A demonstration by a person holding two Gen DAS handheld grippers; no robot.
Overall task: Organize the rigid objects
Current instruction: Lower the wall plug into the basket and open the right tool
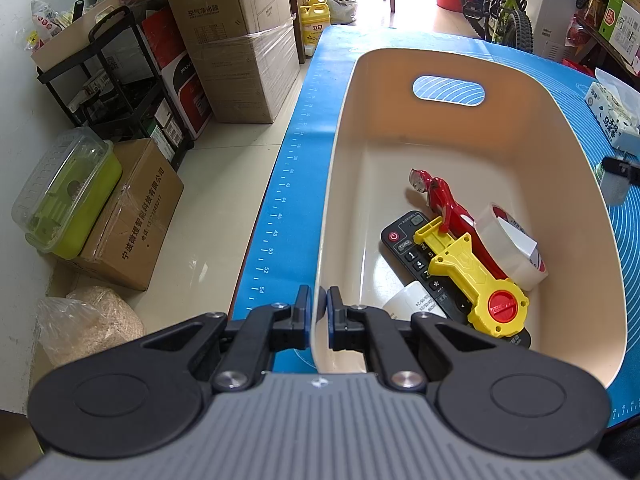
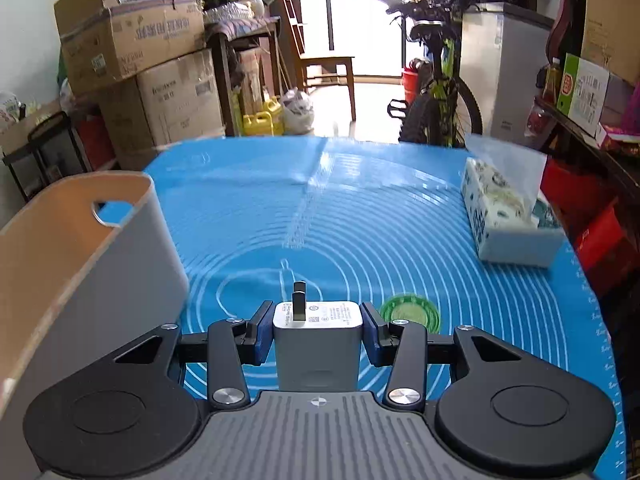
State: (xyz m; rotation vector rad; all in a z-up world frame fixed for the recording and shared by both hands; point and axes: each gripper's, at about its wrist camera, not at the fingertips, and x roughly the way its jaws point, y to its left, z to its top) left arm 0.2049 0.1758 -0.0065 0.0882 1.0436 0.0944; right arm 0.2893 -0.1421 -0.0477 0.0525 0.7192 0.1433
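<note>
Our left claw (image 1: 319,312) was clamped on the cream plastic bin's (image 1: 576,152) rim; our right claw (image 2: 317,334) gripped a white plastic plug charger (image 2: 316,354) above the blue-matted tabletop (image 2: 360,216).

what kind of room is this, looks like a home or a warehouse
Most likely a lived-in home room used partly for storage: stacked brown cardboard boxes line the wall, a green-framed bicycle is parked by the bright doorway, and a wooden chair stands on the tiled floor.

bright daylight from the far doorway (image 2: 360,20), fisheye-bent edges.
</note>
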